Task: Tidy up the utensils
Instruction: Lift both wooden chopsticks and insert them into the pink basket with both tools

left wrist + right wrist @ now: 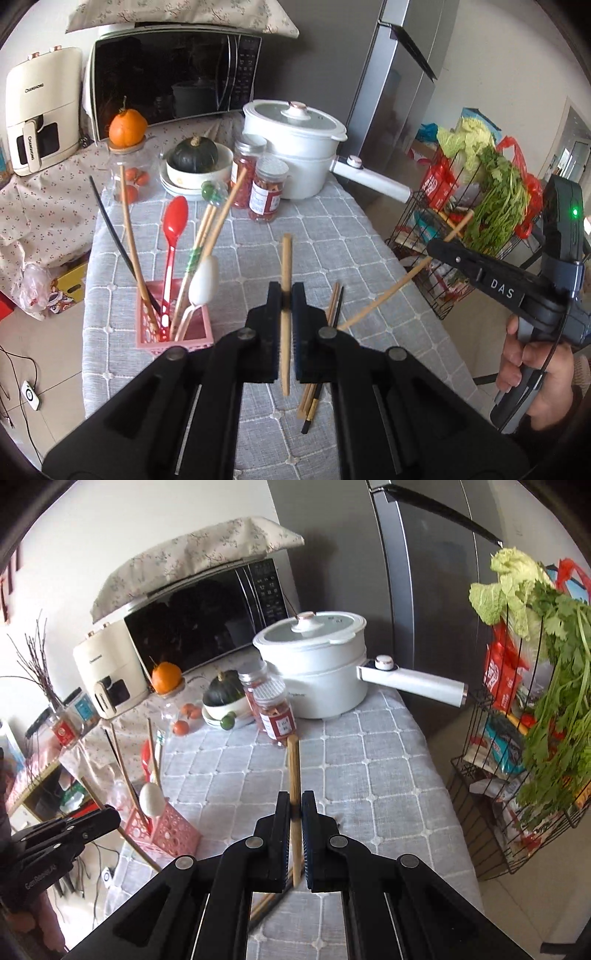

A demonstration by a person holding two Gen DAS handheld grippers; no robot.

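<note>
A pink utensil basket (173,332) stands on the grey tablecloth and holds chopsticks, a red spoon (173,229) and a white spoon (202,280). It also shows in the right wrist view (173,830). My left gripper (286,295) is shut on a wooden chopstick (286,258), held above the table right of the basket. My right gripper (294,805) is shut on another wooden chopstick (294,768), held in the air; in the left wrist view it (439,247) is at the right. Several loose chopsticks (321,369) lie on the cloth under my left gripper.
At the back stand a white pot (295,147) with a long handle, two jars (266,188), a bowl with a dark squash (195,158), a glass jar topped by an orange (127,129), a microwave (173,74). A wire rack of vegetables (476,206) stands right of the table.
</note>
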